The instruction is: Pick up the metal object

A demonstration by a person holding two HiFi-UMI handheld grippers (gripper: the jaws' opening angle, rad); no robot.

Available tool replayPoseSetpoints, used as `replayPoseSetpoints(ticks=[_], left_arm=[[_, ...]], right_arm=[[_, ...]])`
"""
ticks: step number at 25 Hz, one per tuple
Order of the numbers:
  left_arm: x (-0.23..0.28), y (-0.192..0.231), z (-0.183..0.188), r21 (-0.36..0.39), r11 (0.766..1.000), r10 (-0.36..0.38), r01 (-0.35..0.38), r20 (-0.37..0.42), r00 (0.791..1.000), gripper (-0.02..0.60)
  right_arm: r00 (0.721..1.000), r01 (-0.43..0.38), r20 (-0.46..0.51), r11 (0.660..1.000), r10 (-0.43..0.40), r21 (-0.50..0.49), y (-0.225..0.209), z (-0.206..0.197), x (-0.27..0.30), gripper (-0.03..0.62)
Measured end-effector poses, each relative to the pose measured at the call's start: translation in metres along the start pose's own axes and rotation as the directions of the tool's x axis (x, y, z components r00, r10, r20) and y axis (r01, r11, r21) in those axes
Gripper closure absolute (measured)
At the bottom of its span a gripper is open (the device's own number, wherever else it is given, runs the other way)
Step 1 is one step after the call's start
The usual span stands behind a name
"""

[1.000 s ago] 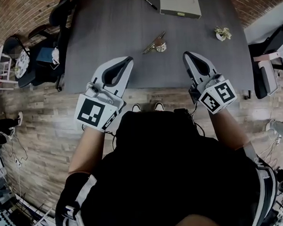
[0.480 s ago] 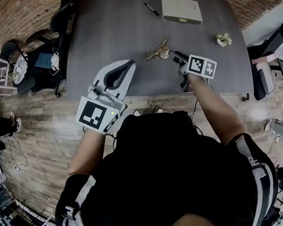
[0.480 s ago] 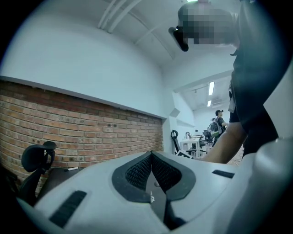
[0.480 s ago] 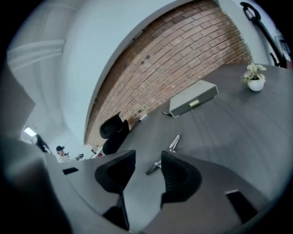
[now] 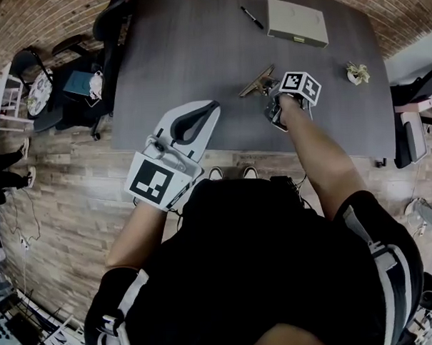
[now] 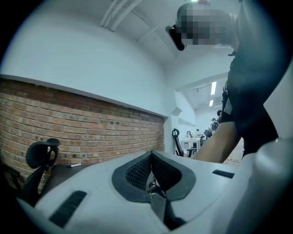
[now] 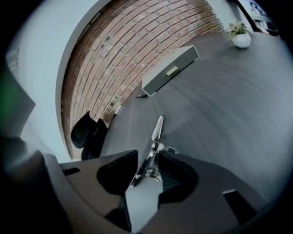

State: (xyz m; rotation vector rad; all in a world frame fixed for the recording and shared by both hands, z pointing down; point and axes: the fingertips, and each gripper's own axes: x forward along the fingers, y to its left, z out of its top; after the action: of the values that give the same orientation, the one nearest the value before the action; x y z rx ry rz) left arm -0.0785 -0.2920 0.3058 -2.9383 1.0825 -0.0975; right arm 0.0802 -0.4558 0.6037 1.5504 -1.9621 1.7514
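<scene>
The metal object (image 5: 258,82), a slim spring-loaded clamp with a long handle, lies on the dark grey table (image 5: 189,55). My right gripper (image 5: 270,94) is down at its near end. In the right gripper view the clamp (image 7: 155,137) sits between the two dark jaws, which are closing around it with a gap still showing on the left side (image 7: 149,157). My left gripper (image 5: 214,104) hovers over the table's near edge, its jaws together and empty (image 6: 151,153).
A flat beige box (image 5: 296,22) and a black pen (image 5: 251,17) lie at the table's far side. A small potted plant (image 5: 357,72) stands at the right. Office chairs (image 5: 113,19) crowd the left side. A brick wall (image 7: 137,41) runs behind.
My right gripper has travelled from the near table edge forward to the clamp and tipped down over it, its jaws going from shut to wide. The left gripper has stayed put.
</scene>
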Motion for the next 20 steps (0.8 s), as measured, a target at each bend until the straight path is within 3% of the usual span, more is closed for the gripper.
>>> replayPoseSetpoints(ticks=[1, 9, 15, 18, 20], left_arm=[[-0.001, 0.001, -0.001, -0.002, 1.0, 0.002, -0.002, -0.003, 1.0, 0.574], [-0.005, 0.007, -0.005, -0.006, 1.0, 0.005, -0.005, -0.004, 1.0, 0.574], [-0.002, 0.01, -0.003, -0.002, 1.0, -0.011, 0.011, 0.003, 1.0, 0.574], [0.002, 0.007, -0.001, 0.006, 1.0, -0.03, 0.03, 0.018, 0.999, 0.574], [0.006, 0.003, 0.002, 0.015, 0.999, -0.046, 0.046, 0.031, 0.998, 0.574]], right_arm=[[1.0, 0.009, 0.006, 1.0, -0.009, 0.008, -0.001, 0.001, 0.003, 0.47], [1.0, 0.0, -0.004, 1.0, 0.0, 0.002, 0.004, 0.004, 0.008, 0.503], [0.998, -0.055, 0.021, 0.996, 0.057, -0.063, 0.014, 0.006, -0.01, 0.52], [0.992, -0.096, 0.062, 0.978, 0.109, -0.187, 0.03, 0.012, -0.035, 0.522], [0.982, -0.104, 0.114, 0.934, 0.151, -0.341, 0.047, 0.019, -0.063, 0.523]])
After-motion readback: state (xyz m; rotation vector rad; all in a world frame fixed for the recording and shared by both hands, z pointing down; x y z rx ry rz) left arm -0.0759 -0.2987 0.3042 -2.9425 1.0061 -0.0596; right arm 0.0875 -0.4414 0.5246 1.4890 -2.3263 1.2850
